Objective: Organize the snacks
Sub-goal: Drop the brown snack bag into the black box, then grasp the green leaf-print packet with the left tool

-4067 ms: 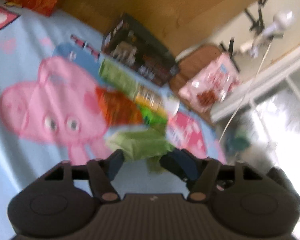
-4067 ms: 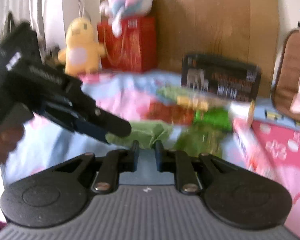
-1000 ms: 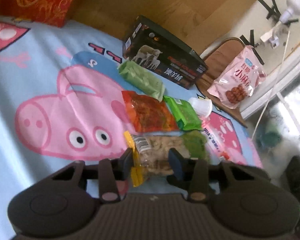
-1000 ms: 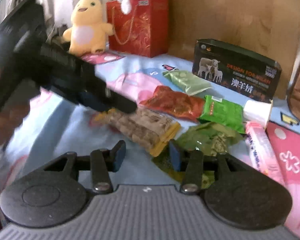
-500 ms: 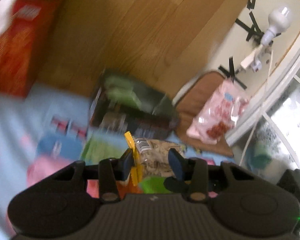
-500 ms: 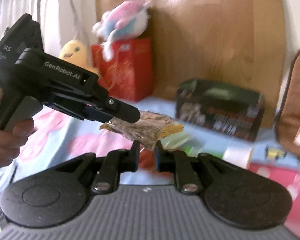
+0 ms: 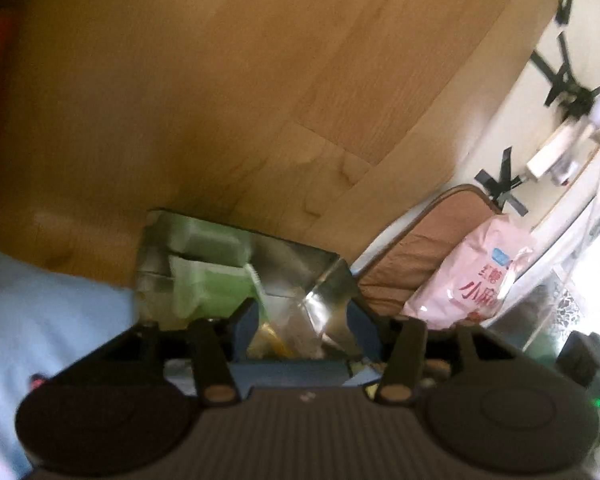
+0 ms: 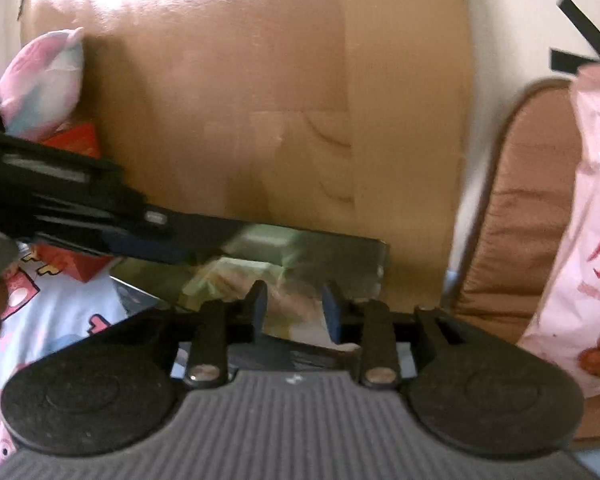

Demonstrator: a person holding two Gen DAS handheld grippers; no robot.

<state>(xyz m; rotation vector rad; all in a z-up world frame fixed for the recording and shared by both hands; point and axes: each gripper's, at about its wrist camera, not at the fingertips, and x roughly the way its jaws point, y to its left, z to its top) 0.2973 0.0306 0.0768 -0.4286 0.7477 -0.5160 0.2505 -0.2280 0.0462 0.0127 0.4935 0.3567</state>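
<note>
The dark open box (image 7: 324, 268) with a shiny lining stands against the wooden headboard, and green snack packs (image 7: 208, 280) lie in it. My left gripper (image 7: 300, 324) is over the box's near edge, its jaws wide apart around a clear bag of snacks with a yellow edge (image 7: 284, 336) that sits low between them. In the right wrist view the left gripper (image 8: 172, 248) reaches in over the box (image 8: 340, 256). My right gripper (image 8: 294, 312) is open over the box with the bag (image 8: 236, 276) lying in front of it.
A pink bag of nuts (image 7: 476, 276) leans on a brown cushion (image 8: 528, 216) to the right of the box. A wooden headboard (image 7: 220, 100) rises behind it. A red gift bag (image 8: 76, 140) and a plush toy (image 8: 40, 88) stand at the left on the cartoon sheet (image 8: 60, 320).
Both grippers carried the clear snack bag from the bed up over the open box. Both have opened: the right was pinching the bag's corner half a second ago and the left jaws are now wider.
</note>
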